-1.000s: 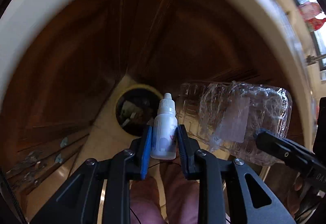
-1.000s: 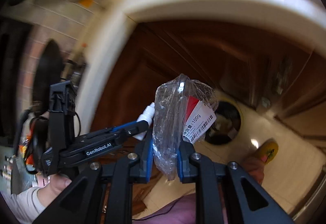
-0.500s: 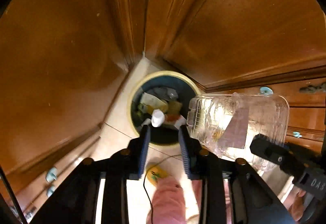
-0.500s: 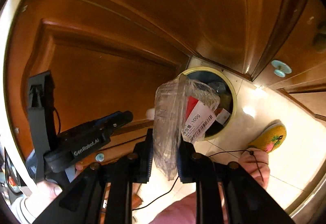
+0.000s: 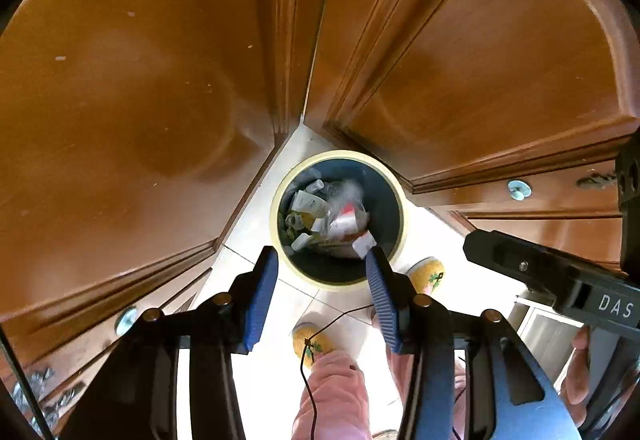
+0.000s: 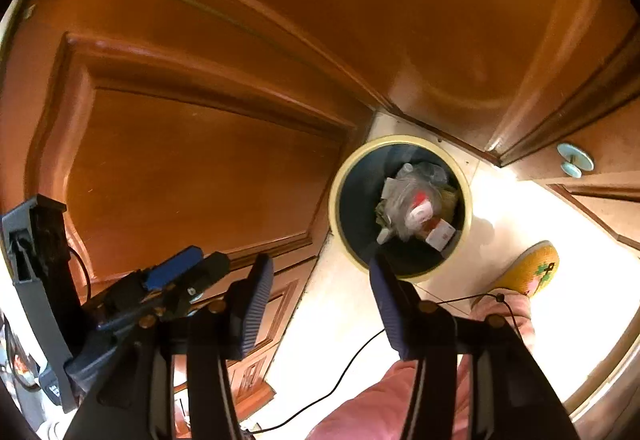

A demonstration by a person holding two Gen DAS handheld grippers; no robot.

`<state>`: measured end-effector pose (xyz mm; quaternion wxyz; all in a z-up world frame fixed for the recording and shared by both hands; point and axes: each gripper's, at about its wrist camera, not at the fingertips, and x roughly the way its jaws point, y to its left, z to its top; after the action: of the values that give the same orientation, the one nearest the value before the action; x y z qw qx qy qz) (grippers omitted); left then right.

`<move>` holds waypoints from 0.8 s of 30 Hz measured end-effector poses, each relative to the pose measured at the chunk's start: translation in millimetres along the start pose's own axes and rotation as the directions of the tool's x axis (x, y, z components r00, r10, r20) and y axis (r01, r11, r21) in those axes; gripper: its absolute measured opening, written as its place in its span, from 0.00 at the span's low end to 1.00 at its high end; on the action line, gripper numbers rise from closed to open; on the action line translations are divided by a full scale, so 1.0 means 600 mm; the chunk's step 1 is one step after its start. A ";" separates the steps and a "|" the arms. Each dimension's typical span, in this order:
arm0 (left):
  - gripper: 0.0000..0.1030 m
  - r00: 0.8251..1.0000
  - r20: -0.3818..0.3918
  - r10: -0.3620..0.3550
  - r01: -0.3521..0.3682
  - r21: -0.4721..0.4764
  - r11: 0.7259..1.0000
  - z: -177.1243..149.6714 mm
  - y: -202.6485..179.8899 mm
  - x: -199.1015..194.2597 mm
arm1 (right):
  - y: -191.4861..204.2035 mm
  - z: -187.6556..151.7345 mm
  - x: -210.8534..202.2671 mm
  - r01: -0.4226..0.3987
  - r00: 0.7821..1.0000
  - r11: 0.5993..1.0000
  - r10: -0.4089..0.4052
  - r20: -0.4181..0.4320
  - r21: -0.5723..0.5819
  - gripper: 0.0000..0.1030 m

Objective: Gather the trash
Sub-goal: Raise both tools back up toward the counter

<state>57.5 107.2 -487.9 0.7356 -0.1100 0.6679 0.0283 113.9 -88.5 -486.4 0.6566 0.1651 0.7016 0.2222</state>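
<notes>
A round trash bin with a pale yellow rim (image 5: 338, 157) (image 6: 400, 139) stands on the floor in the corner of wooden cabinets. Several pieces of trash lie inside it. On top is the crumpled clear plastic package with a red and white label (image 5: 345, 214) (image 6: 416, 206). My left gripper (image 5: 320, 272) points straight down above the bin, its jaws opening with nothing between them. My right gripper (image 6: 320, 280) hangs above the bin too, jaws opening and empty. Each gripper shows at the edge of the other's view, the right gripper's body (image 5: 560, 276) and the left gripper's body (image 6: 168, 280).
Brown wooden cabinet doors (image 5: 140, 100) (image 6: 200, 160) close in the bin on two sides, with round pale knobs (image 5: 519, 189) (image 6: 575, 159). The person's yellow slippers (image 5: 428, 270) (image 6: 532, 268) and pink trouser legs (image 5: 332, 392) stand on the pale tiled floor (image 6: 520, 208).
The left gripper let the white dropper bottle fall into the bin, then opened wider. The right gripper opened and the clear plastic package dropped into the bin. Both grippers sank toward the bin.
</notes>
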 end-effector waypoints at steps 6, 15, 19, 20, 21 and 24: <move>0.43 0.998 0.041 -0.052 0.053 -0.023 0.998 -0.021 -0.009 -0.092 | 0.061 -0.027 -0.072 0.030 1.000 0.997 -0.029 0.012 -0.073 0.49; 0.48 0.983 0.165 -0.081 0.066 0.096 0.993 -0.041 -0.067 -0.281 | 0.139 -0.069 -0.266 0.057 0.992 0.989 -0.040 0.122 -0.138 0.49; 0.53 0.966 0.235 -0.105 0.072 0.145 0.987 -0.046 -0.095 -0.356 | 0.168 -0.089 -0.359 0.086 0.976 0.981 -0.048 0.211 -0.176 0.49; 0.56 0.963 0.246 -0.111 0.074 0.154 0.985 -0.047 -0.101 -0.368 | 0.171 -0.094 -0.378 0.095 0.972 0.978 -0.051 0.227 -0.185 0.49; 0.56 0.958 0.260 -0.118 0.076 0.168 0.983 -0.048 -0.107 -0.384 | 0.178 -0.101 -0.400 0.107 0.967 0.975 -0.056 0.250 -0.195 0.49; 0.56 0.946 0.292 -0.140 0.077 0.214 0.974 -0.050 -0.127 -0.423 | 0.190 -0.121 -0.454 0.133 0.947 0.969 -0.063 0.314 -0.206 0.49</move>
<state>15.5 53.9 -230.1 0.8375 -0.0666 0.5386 -0.0631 57.6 -141.5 -192.5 0.7817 0.0866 0.5696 0.2388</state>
